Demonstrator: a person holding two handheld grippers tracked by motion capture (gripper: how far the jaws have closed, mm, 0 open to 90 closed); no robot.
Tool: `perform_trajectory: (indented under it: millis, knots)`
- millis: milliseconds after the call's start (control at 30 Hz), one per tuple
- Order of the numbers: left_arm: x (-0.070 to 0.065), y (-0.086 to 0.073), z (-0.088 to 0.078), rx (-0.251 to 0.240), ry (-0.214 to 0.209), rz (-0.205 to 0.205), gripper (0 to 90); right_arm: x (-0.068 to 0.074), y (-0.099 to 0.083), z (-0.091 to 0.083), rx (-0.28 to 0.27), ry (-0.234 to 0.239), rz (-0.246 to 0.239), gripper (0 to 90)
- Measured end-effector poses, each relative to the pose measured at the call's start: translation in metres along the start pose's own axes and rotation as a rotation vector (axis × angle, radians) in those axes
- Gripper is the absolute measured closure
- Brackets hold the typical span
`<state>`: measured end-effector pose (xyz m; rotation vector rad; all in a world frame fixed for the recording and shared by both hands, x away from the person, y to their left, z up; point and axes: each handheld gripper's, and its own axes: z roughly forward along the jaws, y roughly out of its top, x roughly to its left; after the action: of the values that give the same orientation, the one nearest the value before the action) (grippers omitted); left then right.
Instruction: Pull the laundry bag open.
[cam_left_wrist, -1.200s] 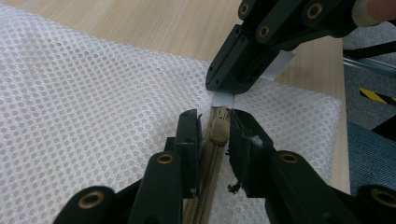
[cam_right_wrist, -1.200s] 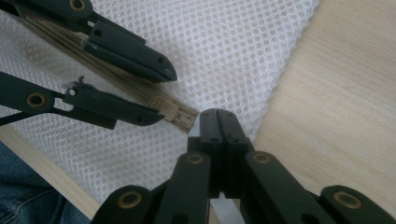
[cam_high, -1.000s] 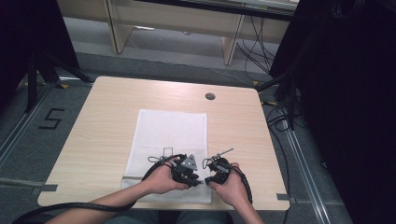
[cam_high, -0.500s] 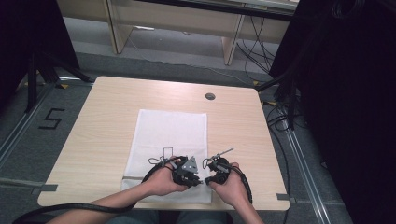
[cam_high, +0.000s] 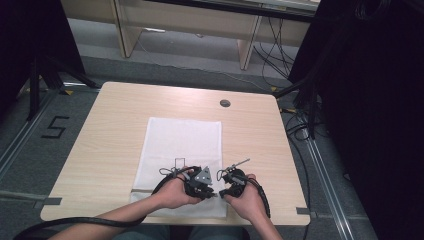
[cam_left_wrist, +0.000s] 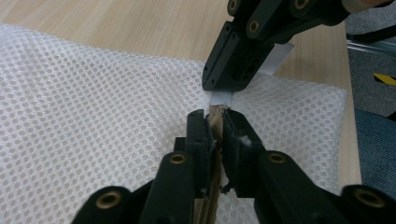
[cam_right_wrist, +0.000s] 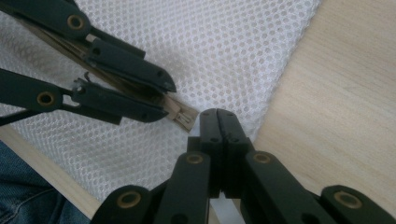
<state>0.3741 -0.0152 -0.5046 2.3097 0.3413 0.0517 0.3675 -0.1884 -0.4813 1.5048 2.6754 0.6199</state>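
Both grippers meet tip to tip over the near edge of a white mesh mat (cam_high: 182, 140) on the wooden table (cam_high: 115, 125). My left gripper (cam_high: 214, 193) (cam_left_wrist: 215, 119) has just been closing its jaws on a thin tan layered strip (cam_left_wrist: 216, 113) (cam_right_wrist: 183, 115), whose end pokes out past the jaws. My right gripper (cam_high: 222, 192) (cam_right_wrist: 218, 114) faces it with its jaws pressed together. In the left gripper view, the right gripper (cam_left_wrist: 219, 86) pinches a white strip (cam_left_wrist: 279, 57) that runs down to the tan strip's end.
A round grommet hole (cam_high: 225, 103) sits at the table's far right. A small black outlined square (cam_high: 179, 162) marks the mat ahead of my hands. Grey tape (cam_high: 47, 201) sticks to the table's near corners. Dark curtains stand to the right.
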Motion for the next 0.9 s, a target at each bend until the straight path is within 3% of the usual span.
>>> perform_trajectory:
  millis: [133,300,500,533,567,600,733,900]
  knots:
    - [-0.0005,-0.0005,0.0040,-0.002,-0.004,0.000,75.8,-0.0001,-0.0001,0.0001,-0.003,-0.001,0.004,90.0]
    - [-0.0018,0.0013,0.0043,0.004,0.001,0.006,79.9,0.0000,-0.0001,0.0001,-0.003,-0.001,0.004,90.0]
    - [-0.0035,0.0053,0.0006,0.029,0.013,0.053,84.1,-0.0005,-0.0001,0.0003,-0.004,-0.001,-0.015,90.0]
    - [-0.0038,0.0056,0.0000,0.019,0.001,0.020,86.0,0.0006,0.0000,0.0008,0.001,-0.012,-0.001,90.0]
    - [-0.0038,0.0056,0.0000,0.019,0.001,0.020,86.7,0.0023,-0.0003,-0.0002,0.008,-0.018,0.012,90.0]
    - [-0.0036,0.0059,-0.0003,0.015,-0.004,0.014,86.7,0.0022,-0.0001,0.0002,0.004,-0.017,-0.009,90.0]
    - [-0.0027,0.0051,0.0003,0.018,-0.005,0.013,86.3,0.0036,0.0008,0.0001,0.013,-0.029,-0.015,90.0]
    - [-0.0043,0.0039,0.0034,0.025,-0.013,0.059,79.2,0.0027,0.0007,0.0001,0.012,-0.020,-0.012,90.0]
